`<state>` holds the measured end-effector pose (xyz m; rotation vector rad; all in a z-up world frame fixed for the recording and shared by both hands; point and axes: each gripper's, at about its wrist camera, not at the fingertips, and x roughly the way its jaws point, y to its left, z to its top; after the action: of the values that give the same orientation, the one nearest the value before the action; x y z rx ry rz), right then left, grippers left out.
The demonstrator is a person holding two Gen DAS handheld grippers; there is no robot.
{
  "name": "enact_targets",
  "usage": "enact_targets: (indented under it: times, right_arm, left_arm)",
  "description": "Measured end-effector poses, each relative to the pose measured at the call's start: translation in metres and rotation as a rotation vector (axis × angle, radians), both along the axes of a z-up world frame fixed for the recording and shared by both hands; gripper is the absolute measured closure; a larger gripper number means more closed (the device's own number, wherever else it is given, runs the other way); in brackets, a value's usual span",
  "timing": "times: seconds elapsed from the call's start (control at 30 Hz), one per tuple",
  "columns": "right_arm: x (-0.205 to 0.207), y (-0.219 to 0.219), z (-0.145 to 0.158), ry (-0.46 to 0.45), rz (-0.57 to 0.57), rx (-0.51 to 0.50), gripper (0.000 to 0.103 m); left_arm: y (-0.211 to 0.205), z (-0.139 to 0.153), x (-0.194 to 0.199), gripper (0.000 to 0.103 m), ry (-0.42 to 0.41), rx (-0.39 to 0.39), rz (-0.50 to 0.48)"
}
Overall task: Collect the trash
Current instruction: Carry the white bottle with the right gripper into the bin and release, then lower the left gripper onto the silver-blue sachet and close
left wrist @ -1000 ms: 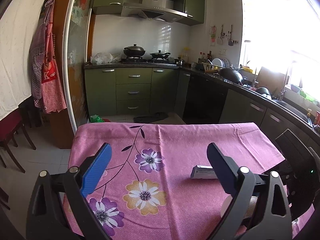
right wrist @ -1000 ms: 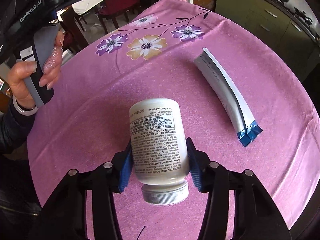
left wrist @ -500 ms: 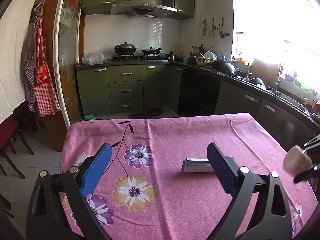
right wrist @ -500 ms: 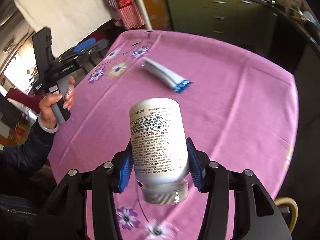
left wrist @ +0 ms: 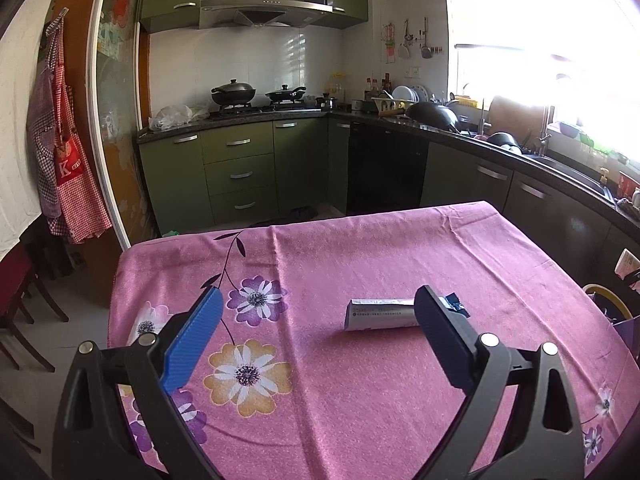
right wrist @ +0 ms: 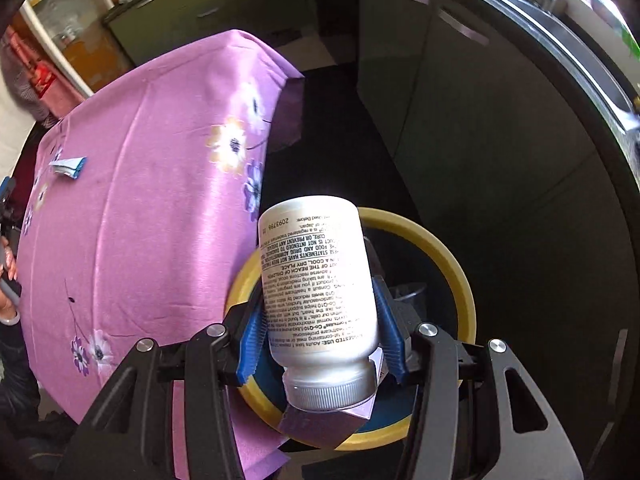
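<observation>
My right gripper (right wrist: 320,332) is shut on a white pill bottle (right wrist: 316,280) with a printed label, cap toward the camera. It holds the bottle above a yellow-rimmed bin (right wrist: 452,256) that stands on the floor beside the table. The bin's rim also shows at the right edge of the left wrist view (left wrist: 608,296). A silver and blue tube (left wrist: 380,314) lies on the pink flowered tablecloth (left wrist: 360,380); it shows small in the right wrist view (right wrist: 68,166). My left gripper (left wrist: 316,320) is open and empty over the table, with the tube beside its right finger.
Green kitchen cabinets (left wrist: 240,172) and a dark counter with pots and a sink (left wrist: 500,140) run behind and to the right of the table. Aprons (left wrist: 64,152) hang at the left. A red chair (left wrist: 16,292) stands at the left. Dark cabinets (right wrist: 480,100) stand close behind the bin.
My right gripper has swung the bottle away from over the table to above the bin beside it. My left gripper has stayed open and shifted slightly over the table.
</observation>
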<state>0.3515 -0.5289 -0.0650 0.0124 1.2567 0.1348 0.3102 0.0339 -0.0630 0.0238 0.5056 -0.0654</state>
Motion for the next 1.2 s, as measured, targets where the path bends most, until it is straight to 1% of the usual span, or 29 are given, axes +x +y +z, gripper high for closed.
enact_targets:
  times: [0.1, 0.13, 0.17, 0.23, 0.37, 0.43, 0.5, 0.57, 0.63, 0.7, 0.77, 0.83, 0.9, 1.0, 1.07, 1.13, 1.2]
  right_arm:
    - [0.005, -0.014, -0.017, 0.025, -0.037, 0.0, 0.053]
    - [0.006, -0.018, -0.021, 0.032, -0.055, 0.004, 0.047]
    - [0.005, -0.023, -0.022, 0.027, -0.074, -0.002, 0.036]
    - [0.001, -0.023, -0.019, 0.004, -0.091, 0.0, 0.036]
    - [-0.021, -0.005, 0.01, -0.073, -0.092, 0.035, 0.036]
    - [-0.037, 0.013, 0.024, -0.123, -0.075, 0.073, 0.035]
    - [-0.06, 0.037, 0.037, -0.181, -0.04, 0.098, 0.032]
    - [-0.081, 0.063, 0.041, -0.221, 0.01, 0.147, 0.031]
    - [-0.098, 0.087, 0.039, -0.242, 0.068, 0.201, 0.031]
    - [-0.112, 0.114, 0.031, -0.251, 0.134, 0.229, 0.031]
    - [-0.12, 0.129, 0.022, -0.239, 0.178, 0.258, 0.031]
    - [-0.127, 0.14, 0.015, -0.228, 0.207, 0.284, 0.031]
    - [-0.132, 0.144, 0.009, -0.215, 0.222, 0.286, 0.031]
    - [-0.139, 0.146, 0.002, -0.205, 0.223, 0.294, 0.03]
    - [-0.144, 0.146, 0.002, -0.207, 0.224, 0.304, 0.03]
    - [-0.148, 0.147, 0.001, -0.21, 0.23, 0.316, 0.029]
    - [-0.155, 0.153, 0.001, -0.207, 0.243, 0.326, 0.029]
  left_arm:
    - [-0.003, 0.0, -0.001, 0.011, -0.003, 0.005, -0.015]
    - [-0.004, 0.0, -0.001, 0.011, -0.006, 0.008, -0.02]
    - [-0.005, 0.0, -0.002, 0.01, -0.007, 0.011, -0.024]
    - [-0.008, 0.0, -0.002, 0.009, -0.008, 0.015, -0.032]
    - [-0.013, -0.002, -0.002, 0.009, -0.001, 0.024, -0.048]
    - [-0.015, -0.002, -0.003, 0.009, 0.001, 0.027, -0.057]
    - [-0.017, -0.003, -0.003, 0.008, 0.004, 0.033, -0.065]
    - [-0.021, -0.006, -0.003, 0.008, 0.012, 0.041, -0.072]
    - [-0.026, -0.009, -0.001, 0.007, 0.029, 0.042, -0.092]
    - [-0.032, -0.014, 0.002, 0.007, 0.057, 0.039, -0.132]
    - [-0.04, -0.019, 0.006, 0.007, 0.093, 0.053, -0.163]
    - [-0.05, -0.022, 0.01, 0.007, 0.132, 0.069, -0.231]
    - [-0.064, -0.024, 0.013, 0.007, 0.156, 0.123, -0.33]
    - [-0.088, -0.026, 0.021, 0.007, 0.18, 0.29, -0.501]
    - [-0.1, -0.026, 0.027, 0.007, 0.172, 0.415, -0.596]
    - [-0.108, -0.027, 0.037, 0.007, 0.176, 0.509, -0.649]
    - [-0.113, -0.031, 0.053, 0.007, 0.214, 0.574, -0.689]
